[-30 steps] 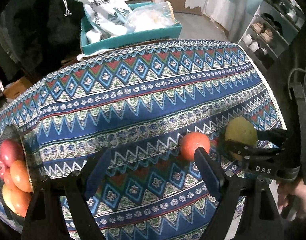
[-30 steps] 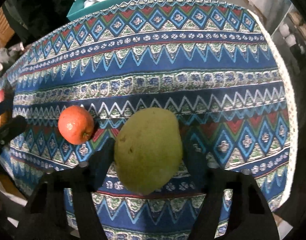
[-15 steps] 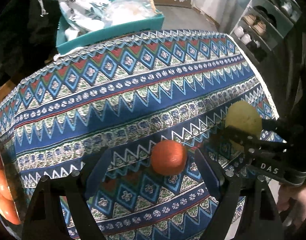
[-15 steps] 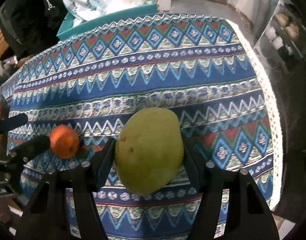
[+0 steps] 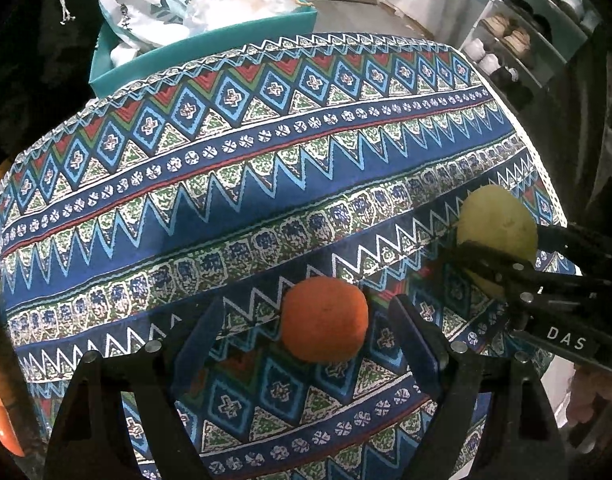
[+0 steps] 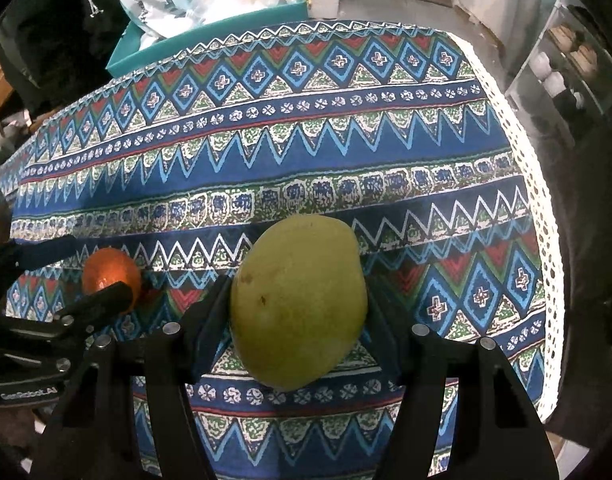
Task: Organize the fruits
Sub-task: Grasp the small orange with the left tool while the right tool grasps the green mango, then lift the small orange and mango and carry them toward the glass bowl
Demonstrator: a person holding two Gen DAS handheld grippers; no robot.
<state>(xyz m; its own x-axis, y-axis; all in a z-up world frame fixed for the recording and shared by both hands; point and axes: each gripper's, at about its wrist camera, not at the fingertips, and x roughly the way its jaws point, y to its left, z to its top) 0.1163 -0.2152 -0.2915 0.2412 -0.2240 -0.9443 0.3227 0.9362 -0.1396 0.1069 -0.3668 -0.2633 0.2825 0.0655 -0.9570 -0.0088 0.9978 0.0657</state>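
- The patterned tablecloth [image 5: 266,184] has only two loose fruits in sight, so the sorting looks nearly done.
- The right gripper [image 6: 298,312] is clamped on the green mango [image 6: 300,300], lifted clear.
- The left gripper [image 5: 306,336] stands apart around the orange [image 5: 323,318], not pinching.
- The teal box [image 5: 210,50] behind holds bags, no fruit.

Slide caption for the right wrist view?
Right gripper shut on a green mango above the patterned tablecloth; orange lies left.

Far tablecloth [image 5: 290,168] lies bare; orange [image 5: 323,320] and right gripper [image 5: 501,256] crowd the near edge.
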